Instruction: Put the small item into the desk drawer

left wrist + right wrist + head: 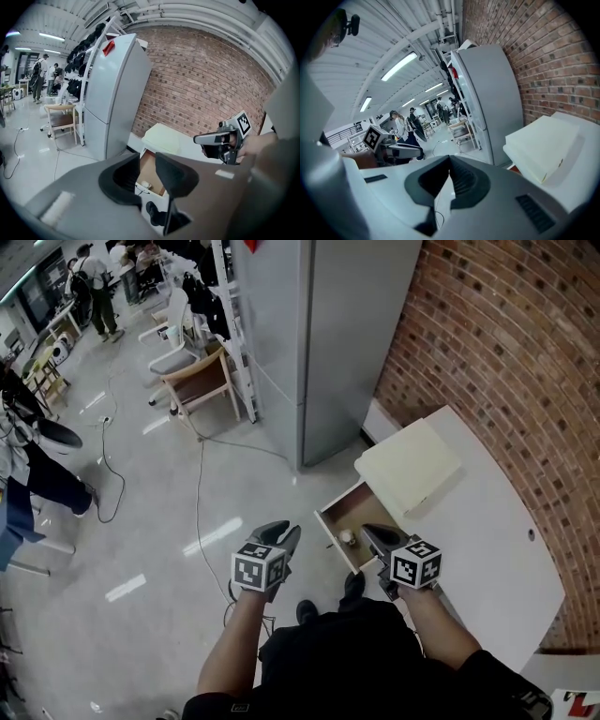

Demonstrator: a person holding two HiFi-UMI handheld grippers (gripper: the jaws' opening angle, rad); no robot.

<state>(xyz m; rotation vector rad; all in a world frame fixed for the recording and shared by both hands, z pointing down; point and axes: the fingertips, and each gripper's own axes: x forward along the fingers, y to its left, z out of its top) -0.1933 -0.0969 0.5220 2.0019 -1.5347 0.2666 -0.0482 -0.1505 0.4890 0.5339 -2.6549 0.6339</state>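
Observation:
The desk drawer (362, 510) stands pulled open from the white desk (487, 540). A small pale item (346, 536) lies inside it near the front wall. My left gripper (284, 538) hangs over the floor just left of the drawer, open, with nothing between its jaws. In the left gripper view (147, 161) the drawer (151, 169) and the item (142, 184) show through the gap. My right gripper (373, 535) hovers at the drawer's near right corner. Its jaws (450, 161) meet at the tips and hold nothing.
A cream box (410, 465) lies on the desk behind the drawer. A tall grey refrigerator (319, 343) stands beyond it, against a brick wall (506, 362). A wooden chair (202, 381) and a cable (199, 502) are on the floor at left. People stand far off.

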